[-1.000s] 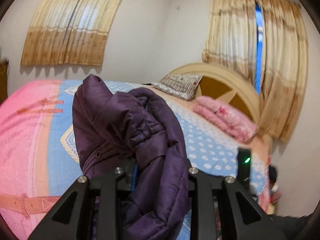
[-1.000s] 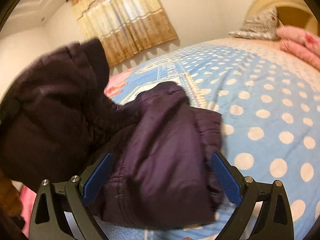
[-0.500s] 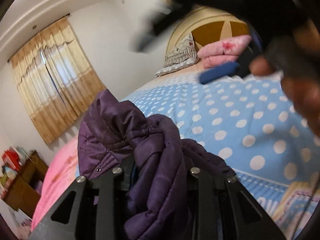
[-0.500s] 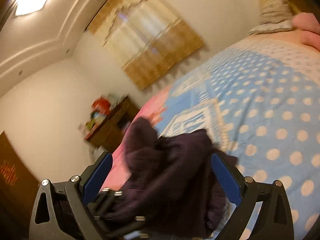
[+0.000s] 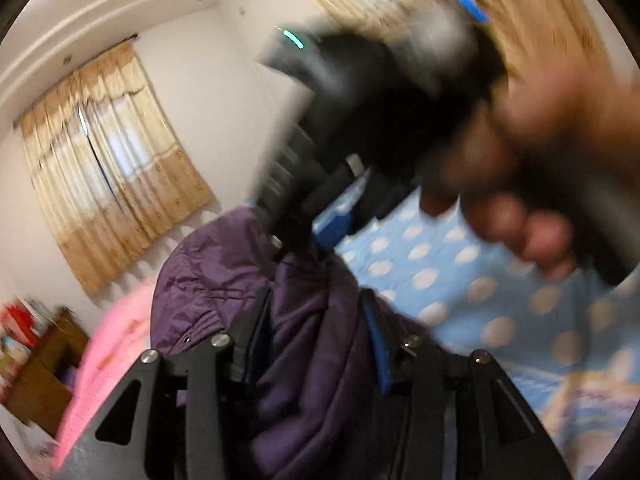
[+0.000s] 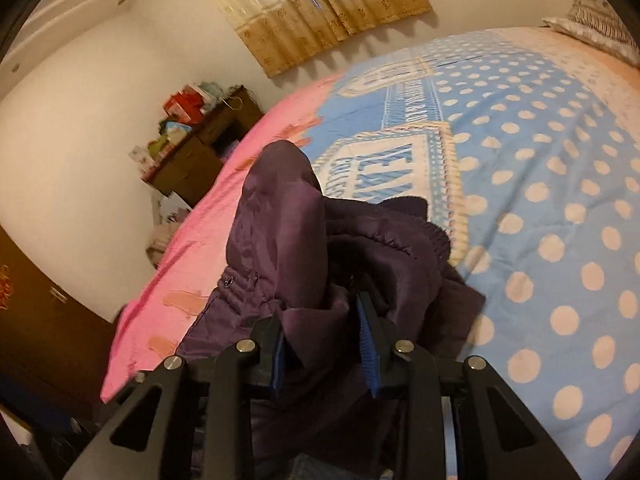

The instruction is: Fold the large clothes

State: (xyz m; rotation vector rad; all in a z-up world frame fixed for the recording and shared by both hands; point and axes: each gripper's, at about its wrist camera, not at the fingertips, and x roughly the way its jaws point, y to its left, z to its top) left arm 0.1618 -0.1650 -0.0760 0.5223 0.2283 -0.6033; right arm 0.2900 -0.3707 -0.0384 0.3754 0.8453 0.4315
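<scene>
The bed fills most of both views, covered by a blue spread with pale dots and a pink band along its near edge. A purple jacket sits bunched on the spread where blue meets pink, partly lifted at both grippers. The right gripper has its blue pads on either side of a fold of the jacket; its jaws are closing and the pads press the cloth. The left gripper holds a thick roll of jacket between its jaws, which are opening; the cloth fills the gap. In the left view a blurred hand grips the other tool's handle above the bed. A dark cabinet stands by the wall.
</scene>
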